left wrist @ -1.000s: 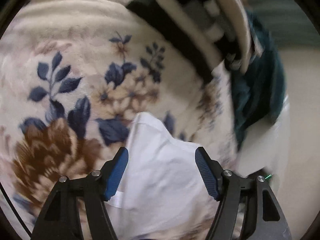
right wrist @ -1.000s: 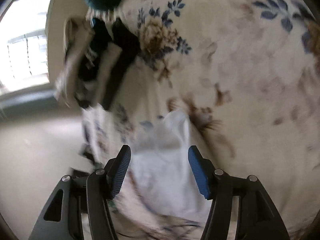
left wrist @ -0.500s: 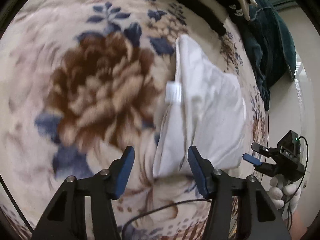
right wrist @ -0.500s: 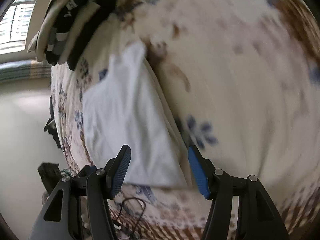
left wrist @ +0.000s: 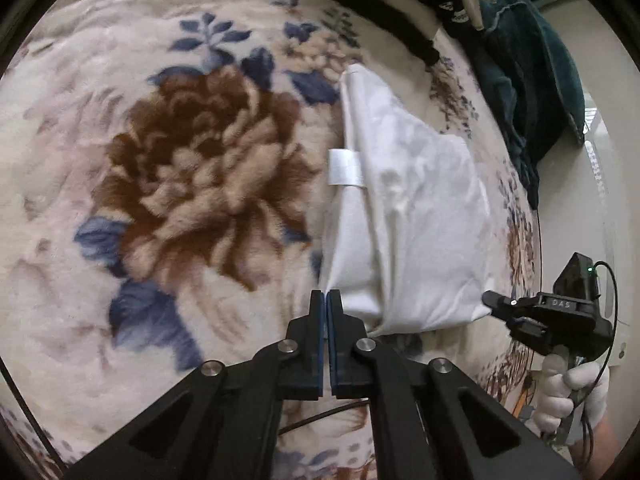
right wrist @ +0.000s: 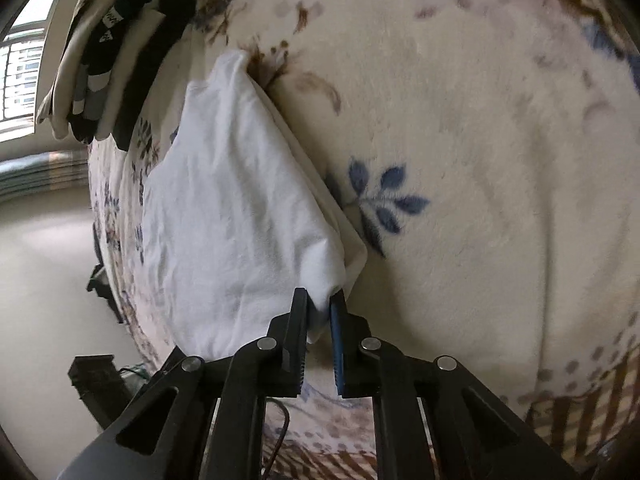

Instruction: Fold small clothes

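Observation:
A folded white garment lies on a floral blanket near the bed's edge, with a small white tag on its left fold. My left gripper is shut, its pads pinching the garment's near left corner. In the right wrist view the same garment reaches down into my right gripper, whose jaws are closing with a bunched corner pressed between the pads. The left wrist view also shows the right gripper at the garment's near right corner, held by a gloved hand.
A stack of folded black, white and beige clothes sits at the blanket's far end, with a dark teal garment beside it. The bed edge drops to pale floor on that side. A thin black cable lies under the grippers.
Both grippers came down to the garment's near edge. Their jaws, open wide before, have closed on its two near corners.

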Demonstrator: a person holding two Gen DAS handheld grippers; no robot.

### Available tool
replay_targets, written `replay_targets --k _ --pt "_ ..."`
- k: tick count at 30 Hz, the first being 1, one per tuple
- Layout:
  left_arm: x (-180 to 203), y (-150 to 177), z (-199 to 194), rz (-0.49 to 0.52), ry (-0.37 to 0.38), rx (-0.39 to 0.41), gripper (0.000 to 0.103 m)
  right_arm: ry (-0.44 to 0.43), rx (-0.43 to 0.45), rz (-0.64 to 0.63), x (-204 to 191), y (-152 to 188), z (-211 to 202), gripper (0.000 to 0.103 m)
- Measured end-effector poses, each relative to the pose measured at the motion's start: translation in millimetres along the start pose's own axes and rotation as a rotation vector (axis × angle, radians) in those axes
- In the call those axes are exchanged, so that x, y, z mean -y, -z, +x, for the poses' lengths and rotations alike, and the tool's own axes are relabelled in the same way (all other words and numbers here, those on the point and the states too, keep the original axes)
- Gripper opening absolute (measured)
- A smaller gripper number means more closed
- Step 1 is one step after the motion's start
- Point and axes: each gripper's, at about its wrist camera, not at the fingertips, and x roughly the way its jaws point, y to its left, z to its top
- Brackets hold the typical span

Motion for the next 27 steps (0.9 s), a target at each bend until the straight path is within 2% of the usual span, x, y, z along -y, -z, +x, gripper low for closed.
replay_targets --k 2,3,5,7,8,9,10,11,12,14,15,16,17,20,23,25,26,27 --pt "-11.5 -1.1 0.6 -0.013 -0.037 -0.007 0.000 0.025 0.007 0.002 -3.7 -1.3 -4.4 0.009" --pt "-17.1 -1.7 1.3 -0.028 -0.031 -0.025 0.000 0.053 0.019 -0.001 -2.8 -1.1 -6.8 0.009" --pt "-18.6 -5.1 -0.7 -0.058 0.002 -0.021 0.002 0.109 0.018 -0.030 -8.2 -5.2 -6.9 0.007" --pt "-13.8 -9.9 -5.4 -0.076 0.071 -0.022 0.006 0.101 -0.040 -0.055 -11.6 -9.7 -2.8 0.007" --pt "-7.4 -11.9 -6.2 -0.087 0.117 -0.028 0.013 0.089 -0.058 -0.058 -12.4 -12.3 -3.7 0.008" --pt "-1.1 -13.2 -5.7 -0.087 0.136 -0.026 0.027 0.078 -0.065 -0.069 -14.7 -15.2 -6.6 0.008" --pt "7.3 -13.4 -3.6 -0.080 0.157 -0.026 0.036 0.071 -0.063 -0.078 -16.0 -17.0 -9.1 0.009" --pt "16.9 -13.1 2.7 -0.063 0.173 -0.038 0.055 0.066 -0.051 -0.088 -18.4 -19.4 -14.4 0.012" --pt "24.6 -13.4 10.1 -0.047 0.160 -0.052 0.059 0.065 -0.041 -0.089 -19.8 -20.7 -17.9 0.014" --pt "37.3 -13.3 30.7 -0.013 0.134 -0.088 0.059 0.060 -0.027 -0.077 -20.4 -24.3 -23.5 0.021" --pt "40.8 -12.4 40.8 -0.010 0.109 -0.090 0.053 0.057 -0.025 -0.068 -21.2 -26.6 -24.2 0.021" --pt "40.2 -11.5 42.7 -0.022 0.112 -0.071 0.036 0.057 -0.022 -0.066 -22.3 -27.9 -25.0 0.021" --pt "38.1 -11.1 43.4 -0.041 0.114 -0.062 0.005 0.055 -0.019 -0.068 -24.0 -28.5 -25.8 0.021" --pt "24.1 -8.5 27.2 -0.115 0.161 -0.018 0.004 0.049 -0.009 -0.076 -29.0 -31.3 -28.2 0.021" --pt "7.6 -2.0 18.6 -0.184 0.203 -0.037 0.008 0.045 0.004 -0.098 -30.4 -32.7 -30.4 0.021" --pt "-2.5 -1.6 16.1 -0.228 0.212 -0.064 0.025 0.044 -0.003 -0.100 -28.8 -35.9 -27.1 0.020" --pt "-5.1 -1.8 16.0 -0.244 0.211 -0.079 0.053 0.039 -0.011 -0.093 -25.9 -37.6 -25.2 0.021" --pt "-6.0 -2.7 14.0 -0.250 0.204 -0.078 0.070 0.031 -0.022 -0.081 -22.4 -39.4 -23.5 0.021"
